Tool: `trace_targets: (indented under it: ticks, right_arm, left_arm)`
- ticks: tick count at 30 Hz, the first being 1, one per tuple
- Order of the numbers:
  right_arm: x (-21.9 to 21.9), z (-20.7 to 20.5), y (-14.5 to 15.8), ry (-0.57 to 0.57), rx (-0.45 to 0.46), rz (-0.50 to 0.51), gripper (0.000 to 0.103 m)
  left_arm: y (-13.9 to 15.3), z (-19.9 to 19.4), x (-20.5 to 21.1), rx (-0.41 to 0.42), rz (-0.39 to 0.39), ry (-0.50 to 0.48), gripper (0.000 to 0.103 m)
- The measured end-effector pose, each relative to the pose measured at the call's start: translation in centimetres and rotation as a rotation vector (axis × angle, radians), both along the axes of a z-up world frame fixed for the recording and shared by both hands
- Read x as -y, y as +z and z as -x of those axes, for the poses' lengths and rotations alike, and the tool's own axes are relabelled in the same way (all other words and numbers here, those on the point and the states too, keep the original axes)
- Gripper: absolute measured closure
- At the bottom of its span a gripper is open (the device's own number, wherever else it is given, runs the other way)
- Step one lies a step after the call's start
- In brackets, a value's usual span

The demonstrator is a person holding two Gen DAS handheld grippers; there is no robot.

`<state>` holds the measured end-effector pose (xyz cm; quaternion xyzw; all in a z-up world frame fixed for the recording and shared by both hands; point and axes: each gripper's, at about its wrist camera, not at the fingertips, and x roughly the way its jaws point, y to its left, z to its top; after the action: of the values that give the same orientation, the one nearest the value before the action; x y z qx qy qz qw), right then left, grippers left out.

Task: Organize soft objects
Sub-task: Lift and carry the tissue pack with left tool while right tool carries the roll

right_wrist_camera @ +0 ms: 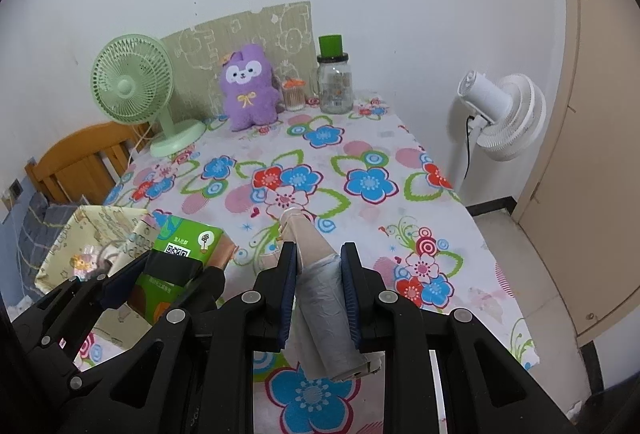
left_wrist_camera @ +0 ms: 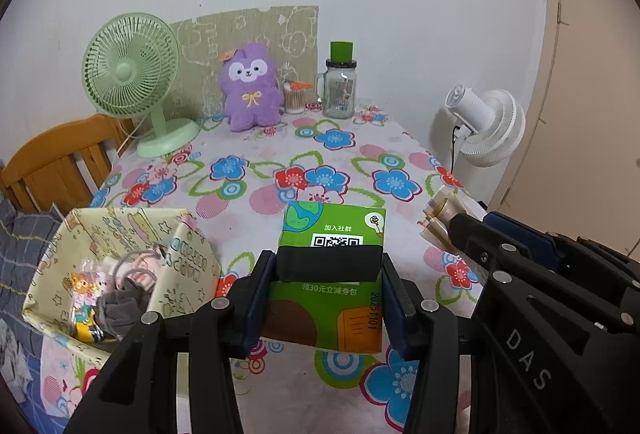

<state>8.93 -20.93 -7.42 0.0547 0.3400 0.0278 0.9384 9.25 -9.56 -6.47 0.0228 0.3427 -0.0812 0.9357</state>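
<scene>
My left gripper [left_wrist_camera: 328, 266] pinched the green tissue pack [left_wrist_camera: 332, 230]; right gripper [right_wrist_camera: 319, 262] clamped the beige-grey roll [right_wrist_camera: 320, 274]. I judged lifting level over the yellow fabric bin's [left_wrist_camera: 48, 274] rim wisest.

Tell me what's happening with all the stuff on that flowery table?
Someone is tidying soft things with two hand-held grippers. The left gripper is clamped on a green tissue pack, right beside the patterned fabric bin that already holds some small items. The right gripper grips a rolled bundle of plastic bags above the tablecloth. The purple plush sits at the back.
</scene>
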Motion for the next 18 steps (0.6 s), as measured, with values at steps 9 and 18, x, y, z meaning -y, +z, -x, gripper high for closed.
trace_targets:
  ticks: [9,18]
  right_arm:
    - [-0.6,1.1,2.2,-0.005,0.044,0.009,0.078]
    - [-1.2,1.9,4.0,-0.009,0.077,0.024,0.078]
  left_arm:
    - [2.2,1.2,-0.6,0.045,0.003,-0.010,0.052]
    - [3.8,1.7,-0.9,0.074,0.012,-0.031,0.052]
